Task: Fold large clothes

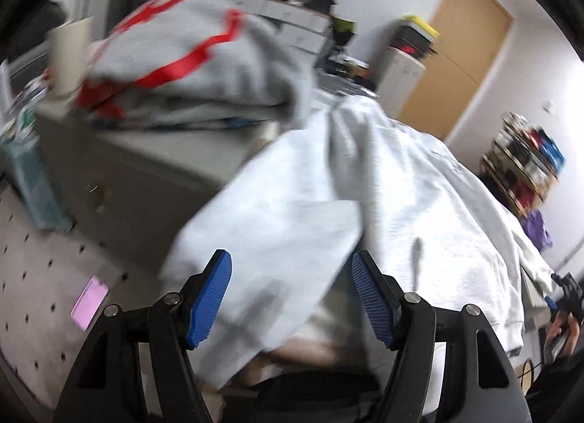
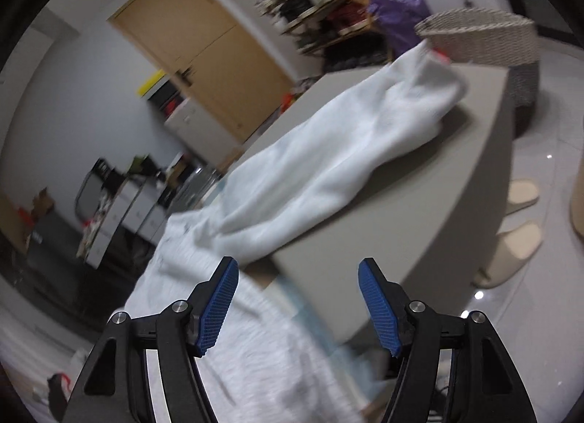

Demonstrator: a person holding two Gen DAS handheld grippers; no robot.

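Note:
A large light grey sweatshirt (image 1: 383,185) lies spread over the grey table (image 1: 120,171) and hangs off its near edge. My left gripper (image 1: 292,295) is open, with a sleeve or fold of the garment lying between its blue fingers (image 1: 213,295), not clamped. In the right wrist view the same sweatshirt (image 2: 328,152) stretches across the table (image 2: 456,174) and down toward the camera. My right gripper (image 2: 299,302) is open and empty, above the garment's hanging part. The right gripper also shows in the left wrist view (image 1: 564,298) at the far right.
A folded grey and red garment pile (image 1: 189,68) sits on the table's far left beside a cream cup (image 1: 69,57). A woven basket (image 2: 481,35) stands at the table's far end. Slippers (image 2: 511,251) lie on the floor. A pink card (image 1: 89,302) lies on the perforated surface.

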